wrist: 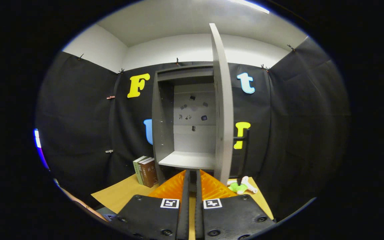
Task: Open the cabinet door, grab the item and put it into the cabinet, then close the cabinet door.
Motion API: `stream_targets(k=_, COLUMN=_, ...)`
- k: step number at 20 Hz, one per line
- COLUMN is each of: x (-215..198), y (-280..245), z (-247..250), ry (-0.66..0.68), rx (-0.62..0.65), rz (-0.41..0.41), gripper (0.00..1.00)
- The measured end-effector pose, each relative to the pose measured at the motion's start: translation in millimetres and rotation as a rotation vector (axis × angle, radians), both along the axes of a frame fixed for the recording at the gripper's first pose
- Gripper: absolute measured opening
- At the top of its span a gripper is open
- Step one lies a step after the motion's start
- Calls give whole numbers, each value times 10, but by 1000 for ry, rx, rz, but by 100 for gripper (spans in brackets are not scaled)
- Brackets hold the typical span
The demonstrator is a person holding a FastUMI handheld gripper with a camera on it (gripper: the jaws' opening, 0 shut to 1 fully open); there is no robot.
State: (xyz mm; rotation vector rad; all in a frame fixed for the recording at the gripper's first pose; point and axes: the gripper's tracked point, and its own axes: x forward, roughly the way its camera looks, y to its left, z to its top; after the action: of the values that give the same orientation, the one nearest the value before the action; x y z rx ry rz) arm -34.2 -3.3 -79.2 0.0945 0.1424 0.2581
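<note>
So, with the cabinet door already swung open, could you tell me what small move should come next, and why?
Probably swing the tool right toward the green and white toy on the table and open its fingers. The cabinet door stands wide open and the shelf looks bare, while the tool's fingers sit nearly closed together with nothing between them, so grabbing the item seems next.
</note>
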Motion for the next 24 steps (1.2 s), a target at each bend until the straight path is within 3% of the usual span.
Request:
stream_targets(k=2, x=110, y=137, z=-104, ry=23, rx=3, rz=-43, gripper=32)
stream_targets(k=5, x=271, y=460, z=-398, ry=100, rx=23, rz=-103, gripper=33)
stream_targets(k=7, x=338, y=627, z=-667, ry=154, rx=21, rz=-148, gripper=41)
stream_targets(k=11, x=437, y=920, z=-1360, ry=285, rx=-21, rz=-223, gripper=41)
stream_targets(k=15, x=448, y=1180, z=-1981, ry=399, rx=-70, rz=-243, gripper=41)
stream_targets(k=22, x=613, y=1284, z=-3107, ry=585, rx=-176, rz=-220, gripper=42)
stream_targets(k=24, x=651, y=1387, z=-3380, ry=647, rx=-134, rz=-182, gripper=42)
